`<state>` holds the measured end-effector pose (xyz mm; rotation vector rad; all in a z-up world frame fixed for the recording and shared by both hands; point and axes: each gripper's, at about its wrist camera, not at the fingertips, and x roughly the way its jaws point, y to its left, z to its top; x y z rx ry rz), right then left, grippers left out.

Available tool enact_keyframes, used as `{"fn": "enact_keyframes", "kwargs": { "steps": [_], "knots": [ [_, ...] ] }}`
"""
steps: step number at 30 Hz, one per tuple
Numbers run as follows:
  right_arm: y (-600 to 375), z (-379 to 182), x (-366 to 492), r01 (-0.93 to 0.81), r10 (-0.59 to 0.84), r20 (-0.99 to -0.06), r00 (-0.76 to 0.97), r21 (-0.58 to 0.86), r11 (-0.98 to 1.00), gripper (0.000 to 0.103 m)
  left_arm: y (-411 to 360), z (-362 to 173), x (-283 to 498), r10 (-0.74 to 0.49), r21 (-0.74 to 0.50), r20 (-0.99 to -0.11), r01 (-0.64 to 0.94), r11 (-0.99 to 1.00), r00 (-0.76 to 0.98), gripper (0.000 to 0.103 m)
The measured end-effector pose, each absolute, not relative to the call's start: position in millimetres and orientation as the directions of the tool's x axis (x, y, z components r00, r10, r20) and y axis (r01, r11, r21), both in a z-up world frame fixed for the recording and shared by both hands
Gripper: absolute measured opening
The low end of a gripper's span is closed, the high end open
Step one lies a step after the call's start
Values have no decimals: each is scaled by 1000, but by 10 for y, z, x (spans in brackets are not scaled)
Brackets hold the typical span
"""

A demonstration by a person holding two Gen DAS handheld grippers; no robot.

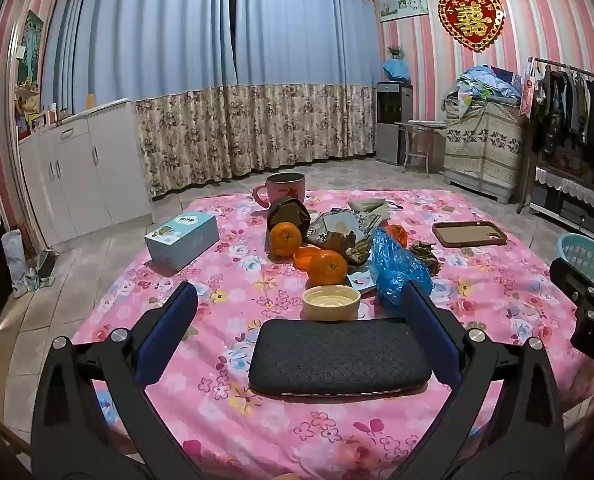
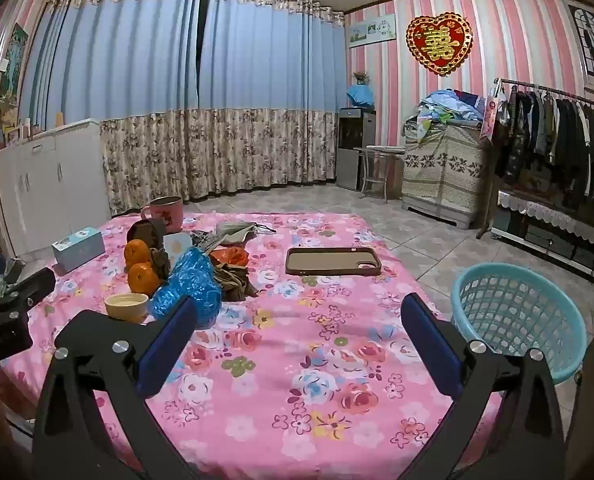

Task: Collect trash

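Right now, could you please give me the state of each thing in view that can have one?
left gripper: open, empty
right gripper: open, empty
blue plastic bag: crumpled, on the table
pink mug: upright
cream lid: hollow side up
phone case: lying flat, empty
tissue box: lying flat
blue basket: upright beside the table

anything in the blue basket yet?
No. In the right wrist view the blue basket beside the table shows only bare mesh inside, and the blue plastic bag lies on the tablecloth.
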<state>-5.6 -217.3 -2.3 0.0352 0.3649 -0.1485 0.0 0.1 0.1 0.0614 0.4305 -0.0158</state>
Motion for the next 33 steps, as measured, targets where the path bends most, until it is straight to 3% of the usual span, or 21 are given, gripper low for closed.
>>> {"fn": "enact_keyframes", "kwargs": {
  "steps": [33],
  "knots": [
    [-2190,7,-88,155,-147,-349,926,-4,988,99,22,98,-52,-4,53,-388,26,998,922,98]
  ]
}}
